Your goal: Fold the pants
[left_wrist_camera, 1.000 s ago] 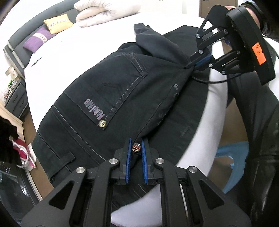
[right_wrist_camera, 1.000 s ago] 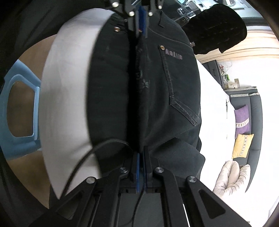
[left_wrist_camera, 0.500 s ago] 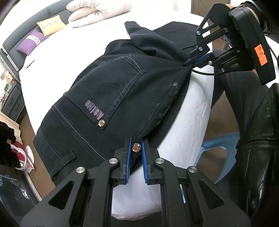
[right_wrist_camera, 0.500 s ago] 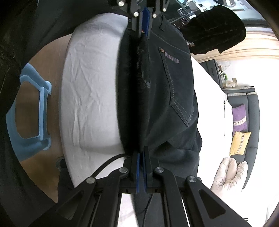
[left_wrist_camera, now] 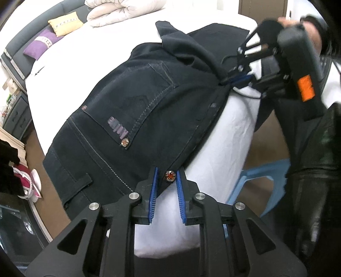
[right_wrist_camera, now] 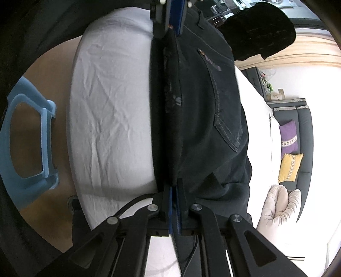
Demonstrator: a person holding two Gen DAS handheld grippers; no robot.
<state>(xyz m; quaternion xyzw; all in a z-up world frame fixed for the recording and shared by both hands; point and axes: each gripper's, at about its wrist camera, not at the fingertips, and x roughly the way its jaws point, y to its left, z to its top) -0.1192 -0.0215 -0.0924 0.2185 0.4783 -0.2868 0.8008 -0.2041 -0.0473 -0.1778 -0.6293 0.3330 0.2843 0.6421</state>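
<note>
Dark denim pants [left_wrist_camera: 138,110] lie on a white bed [left_wrist_camera: 223,136], back pocket up, legs folded toward the far side. My left gripper [left_wrist_camera: 167,176] has its blue pads parted around the waistband corner with its metal button [left_wrist_camera: 170,176]. My right gripper [left_wrist_camera: 236,80] is shut on the pants' edge near the crotch. In the right wrist view the right gripper [right_wrist_camera: 174,191] pinches the fold of the pants [right_wrist_camera: 202,106], and the left gripper [right_wrist_camera: 170,19] sits at the far end of that taut edge.
A blue plastic stool [right_wrist_camera: 27,144] stands on the wooden floor beside the bed. A folded white duvet [left_wrist_camera: 121,8] and purple [left_wrist_camera: 40,42] and yellow [left_wrist_camera: 65,22] cushions lie at the bed's far side. A dark cabinet [left_wrist_camera: 15,115] stands at left.
The left gripper's jaws have spread wider around the waistband corner. Both grippers have carried the pants' edge further onto the bed, uncovering more white sheet at the near side.
</note>
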